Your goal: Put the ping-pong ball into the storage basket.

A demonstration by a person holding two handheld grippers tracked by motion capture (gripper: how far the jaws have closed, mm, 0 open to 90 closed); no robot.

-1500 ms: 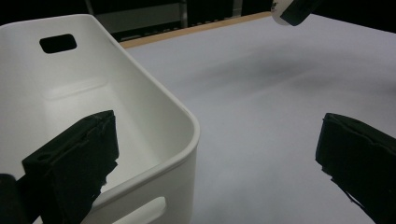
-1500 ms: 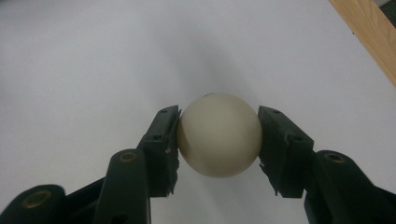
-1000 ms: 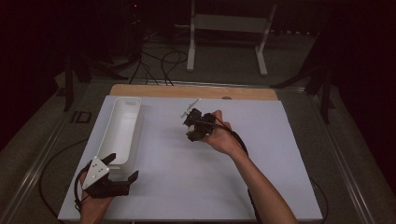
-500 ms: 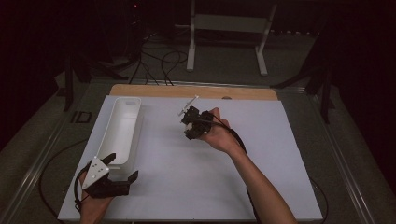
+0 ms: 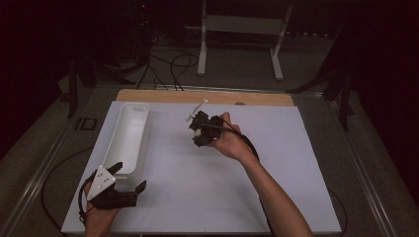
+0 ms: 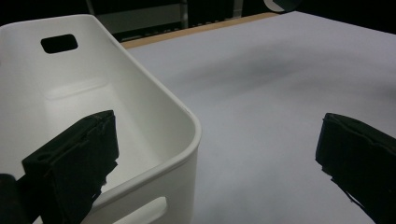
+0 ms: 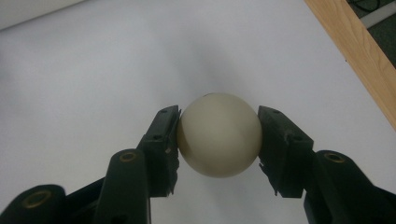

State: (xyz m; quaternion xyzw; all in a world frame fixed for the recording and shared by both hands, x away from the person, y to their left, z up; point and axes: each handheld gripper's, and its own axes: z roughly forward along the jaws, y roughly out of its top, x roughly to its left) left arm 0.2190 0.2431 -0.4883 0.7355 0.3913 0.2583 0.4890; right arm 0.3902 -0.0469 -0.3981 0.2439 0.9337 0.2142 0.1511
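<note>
Black left tongs (image 5: pixel 129 178) sit nearest, down at the front-left corner of the desk (image 5: pixel 296 197), jaws wide apart with nothing between them; in the left gripper view one jaw hangs inside the near end of the white bin (image 6: pixel 154 116) and the other stands out over bare desk, so they straddle that end wall without pinching it. The bin (image 5: pixel 129 136) is a long narrow tub whose long axis runs away from the person, toward the wooden strip (image 5: pixel 207 97) at the back edge. Further out, around mid-desk and toward the back, the right tongs (image 5: pixel 196 129) are clamped on a cream ball (image 7: pixel 218 134), a pad pressed to each side of it, and it looks lifted a bit above the white surface. So the relation that matters: the bin's open top lies to the left of the ball, well apart from it, with clear desk in between. My guess is the next move is a sideways carry to the left until the ball hangs over the bin, and since the tub is narrow across that direction, stopping over the middle is the fiddly part. The right hand is obviously the one to do it, the left seems to be just steadying the bin.
</note>
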